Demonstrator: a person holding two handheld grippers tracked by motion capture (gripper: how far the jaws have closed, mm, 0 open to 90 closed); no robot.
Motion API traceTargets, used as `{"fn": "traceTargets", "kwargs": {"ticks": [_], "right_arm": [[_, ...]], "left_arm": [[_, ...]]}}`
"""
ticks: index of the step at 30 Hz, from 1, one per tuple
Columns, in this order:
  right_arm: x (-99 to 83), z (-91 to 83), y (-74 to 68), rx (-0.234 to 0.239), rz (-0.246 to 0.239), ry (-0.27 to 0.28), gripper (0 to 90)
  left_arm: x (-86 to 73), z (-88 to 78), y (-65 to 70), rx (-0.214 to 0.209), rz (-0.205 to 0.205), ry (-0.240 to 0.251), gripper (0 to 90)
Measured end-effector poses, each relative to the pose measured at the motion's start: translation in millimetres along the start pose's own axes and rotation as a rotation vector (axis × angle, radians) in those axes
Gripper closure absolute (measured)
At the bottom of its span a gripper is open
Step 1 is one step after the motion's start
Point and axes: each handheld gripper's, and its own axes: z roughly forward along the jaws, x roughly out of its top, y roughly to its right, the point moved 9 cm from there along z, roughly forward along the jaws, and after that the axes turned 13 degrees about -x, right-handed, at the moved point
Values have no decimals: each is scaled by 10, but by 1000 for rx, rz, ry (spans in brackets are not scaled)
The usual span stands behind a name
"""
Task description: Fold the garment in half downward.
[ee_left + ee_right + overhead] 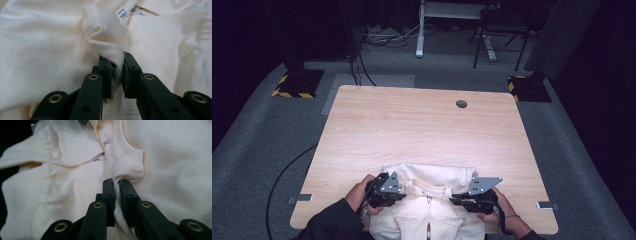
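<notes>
So the cream shirt [432, 200] was lying at the near edge of the tabletop [422, 125], partly hanging off toward the person, collar area facing up between the two hands. On the left, the left tongs [398, 195] were clamped on a bunched fold of ribbed fabric [110, 47] right by the neck label [122, 13]. On the right, the right tongs [457, 201] were pinched shut on a matching fold [127, 168] on the other side of the neckline. Both grips sat about level, either side of the collar, so the line between them ran straight across the shirt. My guess is any lift or spread would go along that line.
</notes>
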Motion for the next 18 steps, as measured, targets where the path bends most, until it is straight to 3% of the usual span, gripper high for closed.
{"fn": "traceTargets", "kwargs": {"ticks": [4, 10, 18], "right_arm": [[-101, 11, -8, -11, -3, -27, 835], [-140, -11, -3, -21, 27, -22, 832], [-140, 10, 2, -67, -8, -14, 840]], "left_arm": [[-25, 24, 7, 11, 4, -18, 796], [-46, 28, 6, 20, 13, -24, 793], [-23, 46, -36, 47, 19, -33, 795]]}}
